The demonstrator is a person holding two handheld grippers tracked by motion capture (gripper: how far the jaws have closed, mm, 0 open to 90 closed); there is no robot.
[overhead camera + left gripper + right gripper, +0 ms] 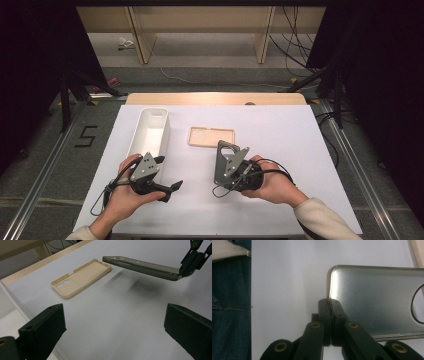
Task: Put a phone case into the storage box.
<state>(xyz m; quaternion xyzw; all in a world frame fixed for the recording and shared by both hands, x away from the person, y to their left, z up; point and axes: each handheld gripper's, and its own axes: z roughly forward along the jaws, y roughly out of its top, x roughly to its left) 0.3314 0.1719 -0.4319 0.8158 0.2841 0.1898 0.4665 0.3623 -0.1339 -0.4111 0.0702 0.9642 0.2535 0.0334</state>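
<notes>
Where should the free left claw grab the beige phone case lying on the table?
Pinch one long side wall of the beige phone case, coming from above. It lies flat, open side up, so the raised rim is the only thin edge on offer. The near long wall faces the open left claw, with bare table between.

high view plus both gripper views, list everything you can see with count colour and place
grey phone case: 1, translucent dark grey, held by one edge in the right gripper, lifted off the table
beige phone case: 1, beige, lying flat, hollow side up, mid table, right of the bin
bin: 1, white, long, on the left part of the table, nothing visible in it
table: 1, white top with a wooden far edge
shelving: 1 unit, light wood, on the floor beyond the table
floor marking 5: 1, black, left of the table
left gripper: 1, black, jaws open, holds nothing, near the bin's near end
right gripper: 1, black, shut on the grey phone case
hands: 2, one on each gripper
</notes>
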